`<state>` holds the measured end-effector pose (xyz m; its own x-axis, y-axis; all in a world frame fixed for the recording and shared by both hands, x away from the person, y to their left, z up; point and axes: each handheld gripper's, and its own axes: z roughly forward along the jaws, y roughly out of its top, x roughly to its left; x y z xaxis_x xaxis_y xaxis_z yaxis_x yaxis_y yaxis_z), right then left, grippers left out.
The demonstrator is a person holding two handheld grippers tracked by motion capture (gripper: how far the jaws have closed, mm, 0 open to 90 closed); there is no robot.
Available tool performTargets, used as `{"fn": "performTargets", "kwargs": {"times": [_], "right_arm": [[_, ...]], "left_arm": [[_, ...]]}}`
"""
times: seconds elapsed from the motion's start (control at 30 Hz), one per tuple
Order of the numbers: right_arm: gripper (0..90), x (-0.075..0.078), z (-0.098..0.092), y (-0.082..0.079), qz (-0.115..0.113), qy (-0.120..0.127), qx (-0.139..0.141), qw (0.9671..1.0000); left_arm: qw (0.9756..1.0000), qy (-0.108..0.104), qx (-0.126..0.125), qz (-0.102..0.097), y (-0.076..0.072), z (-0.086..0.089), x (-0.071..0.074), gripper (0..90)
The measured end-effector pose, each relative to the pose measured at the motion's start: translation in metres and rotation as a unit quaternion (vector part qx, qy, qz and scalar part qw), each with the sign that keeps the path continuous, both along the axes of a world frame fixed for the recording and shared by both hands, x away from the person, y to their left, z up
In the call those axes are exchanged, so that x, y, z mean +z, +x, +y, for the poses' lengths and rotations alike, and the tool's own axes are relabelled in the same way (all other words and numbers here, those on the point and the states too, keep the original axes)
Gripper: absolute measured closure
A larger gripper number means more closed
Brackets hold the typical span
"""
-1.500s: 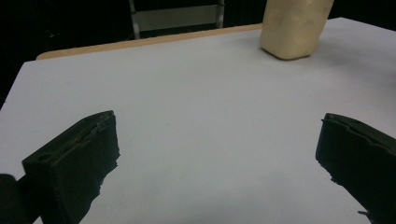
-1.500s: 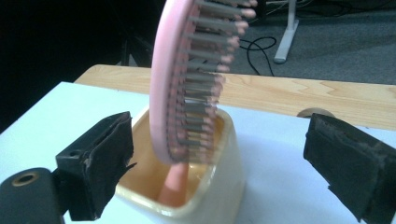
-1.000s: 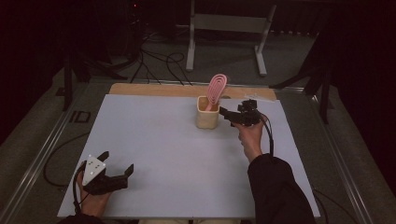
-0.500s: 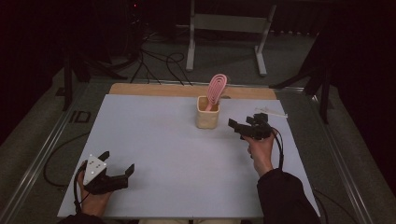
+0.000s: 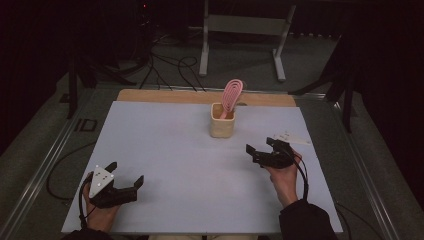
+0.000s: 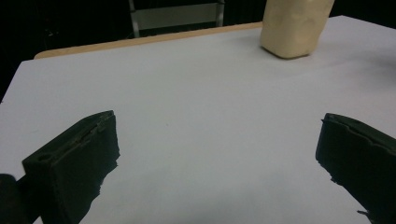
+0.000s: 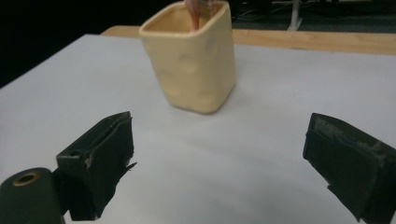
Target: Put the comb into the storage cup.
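A cream square cup (image 5: 222,121) stands upright at the back middle of the white table (image 5: 165,145), with a pink slotted utensil (image 5: 231,95) standing in it. The cup (image 7: 194,60) is ahead of my right gripper (image 7: 219,158), which is open with nothing between its jaws. In the high view my right gripper (image 5: 261,145) rests right of the cup, nearer the front. My left gripper (image 5: 125,175) sits at the front left corner, open and empty. The cup (image 6: 294,25) is far off at the upper right of the left gripper view (image 6: 219,158).
A wooden strip (image 5: 200,97) runs along the table's far edge. A small white paper (image 5: 292,137) lies near the right gripper. Beyond the table are a metal stand (image 5: 245,30), cables on the floor (image 5: 165,65) and dark surroundings.
My right gripper has drawn back from beside the cup toward the front of the table, open throughout. The left gripper has stayed put.
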<state>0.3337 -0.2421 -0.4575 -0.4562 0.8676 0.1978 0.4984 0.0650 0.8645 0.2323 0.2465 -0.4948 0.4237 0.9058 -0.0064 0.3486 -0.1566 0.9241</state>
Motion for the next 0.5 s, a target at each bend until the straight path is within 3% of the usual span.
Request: {"fn": "performTargets", "kwargs": {"times": [0.13, 0.5], "right_arm": [[8.5, -0.002, 0.002, -0.013, -0.008, -0.022, 0.011, 0.9997], [8.5, -0.016, -0.005, -0.041, -0.023, -0.010, 0.030, 0.9992]], "left_arm": [[1.0000, -0.001, 0.002, -0.001, 0.000, 0.000, 0.000, 0.2], [1.0000, 0.002, 0.004, -0.009, -0.001, 0.002, 0.003, 0.2]]}}
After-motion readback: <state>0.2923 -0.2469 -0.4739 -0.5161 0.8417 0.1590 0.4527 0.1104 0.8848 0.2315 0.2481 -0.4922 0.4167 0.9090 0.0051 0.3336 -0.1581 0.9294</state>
